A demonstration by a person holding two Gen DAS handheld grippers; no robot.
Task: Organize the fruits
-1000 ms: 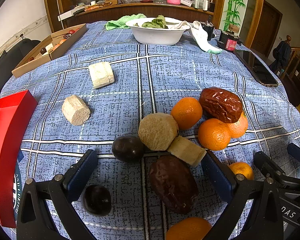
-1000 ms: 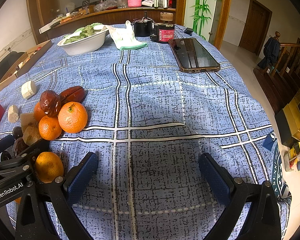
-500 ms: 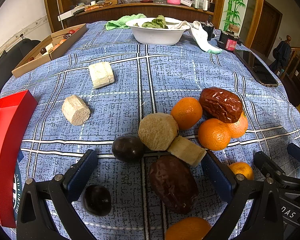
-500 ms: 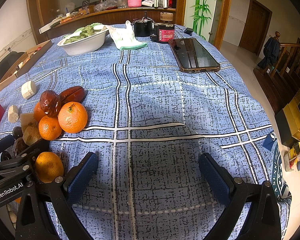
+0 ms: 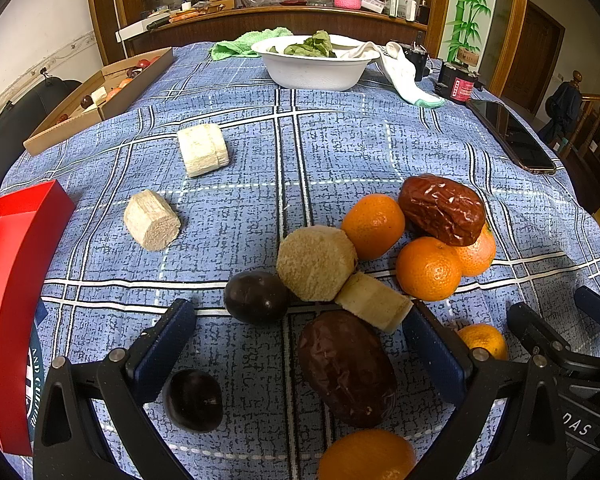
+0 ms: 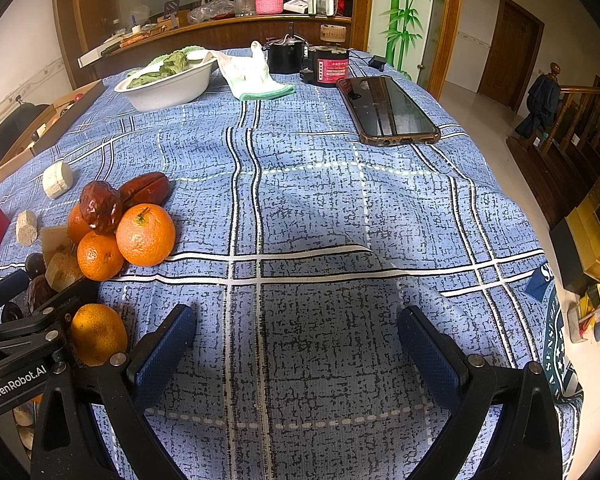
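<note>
A pile of fruit lies on the blue checked tablecloth (image 5: 332, 148): several oranges (image 5: 428, 268), a red date (image 5: 442, 208), a dark date (image 5: 348, 368), two dark plums (image 5: 256, 296) and pale cane pieces (image 5: 316, 262). My left gripper (image 5: 300, 344) is open, low over the cloth, with the dark date and one plum (image 5: 194, 400) between its fingers, untouched. In the right wrist view my right gripper (image 6: 296, 348) is open over bare cloth, the pile (image 6: 144, 234) to its left. Two more cane pieces (image 5: 202, 150) lie apart at the left.
A red box (image 5: 16, 280) stands at the left edge and a cardboard tray (image 5: 112, 92) with fruit at the far left. At the back are a white bowl (image 5: 316, 68) of greens and a towel (image 6: 252, 76). A phone (image 6: 388, 110) lies at the right.
</note>
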